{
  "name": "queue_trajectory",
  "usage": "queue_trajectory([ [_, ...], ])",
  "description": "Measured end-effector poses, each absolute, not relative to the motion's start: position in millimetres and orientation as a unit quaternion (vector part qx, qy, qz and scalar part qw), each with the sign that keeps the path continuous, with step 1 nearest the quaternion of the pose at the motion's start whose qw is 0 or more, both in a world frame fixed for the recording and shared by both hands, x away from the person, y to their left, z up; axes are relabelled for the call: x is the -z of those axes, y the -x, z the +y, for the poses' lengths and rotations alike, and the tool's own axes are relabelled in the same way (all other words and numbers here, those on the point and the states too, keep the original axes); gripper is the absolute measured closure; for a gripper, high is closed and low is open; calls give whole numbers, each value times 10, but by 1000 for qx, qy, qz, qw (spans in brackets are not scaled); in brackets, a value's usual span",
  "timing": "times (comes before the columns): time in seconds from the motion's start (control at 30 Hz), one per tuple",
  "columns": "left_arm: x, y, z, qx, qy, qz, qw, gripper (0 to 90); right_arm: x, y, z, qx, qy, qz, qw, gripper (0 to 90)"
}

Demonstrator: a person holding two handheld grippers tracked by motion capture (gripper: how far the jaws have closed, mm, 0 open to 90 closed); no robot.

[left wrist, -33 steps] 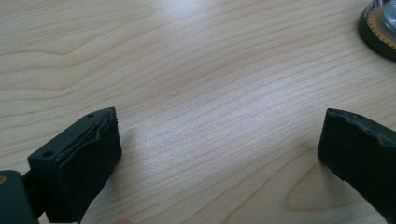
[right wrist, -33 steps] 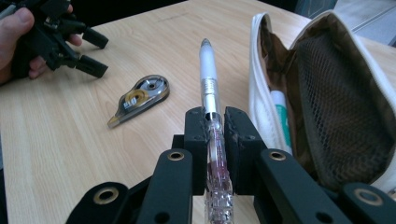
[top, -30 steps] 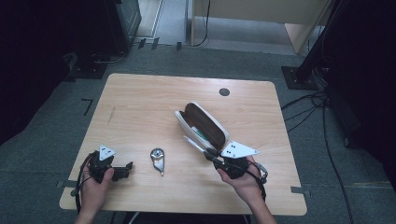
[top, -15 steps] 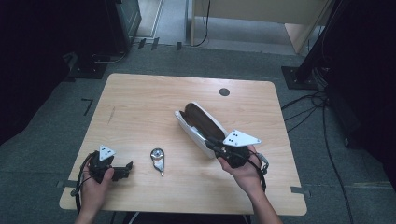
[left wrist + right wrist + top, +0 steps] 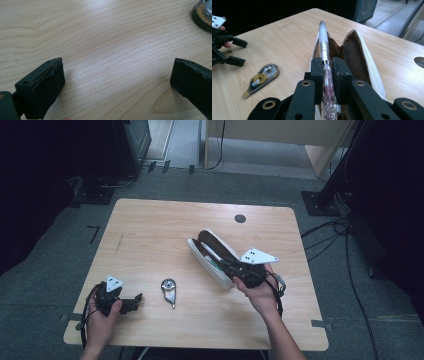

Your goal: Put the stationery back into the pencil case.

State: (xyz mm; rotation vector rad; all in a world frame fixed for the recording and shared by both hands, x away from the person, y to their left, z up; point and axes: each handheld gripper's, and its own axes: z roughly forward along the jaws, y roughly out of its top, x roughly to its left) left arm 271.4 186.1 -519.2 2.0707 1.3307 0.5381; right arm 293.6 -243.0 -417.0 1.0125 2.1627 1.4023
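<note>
Pen (image 5: pixel 323 45): slim, light, stiff, smooth clear barrel, likely slippery; best held mid-barrel. Clamped in right gripper (image 5: pixel 327 65) fingers above open pencil case (image 5: pixel 212 255) on bench (image 5: pixel 150 230). Left gripper (image 5: pixel 131 303): fingers apart, well left of case.

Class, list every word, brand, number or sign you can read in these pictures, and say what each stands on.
None can be read.
Correction tape dispenser: no legible label; yellow ring markings at its wheel are too blurred to read.
Pen in the right gripper: no print visible.
Pencil case: no lettering visible.
</note>
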Motion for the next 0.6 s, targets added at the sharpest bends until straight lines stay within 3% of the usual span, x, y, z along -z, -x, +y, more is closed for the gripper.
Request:
queue_trajectory([
  [0.6, 5192, -2714, 1861, -203, -783, 503, 306, 0, 4393, -3217, -2333, -453, -387, 779, 194, 803],
])
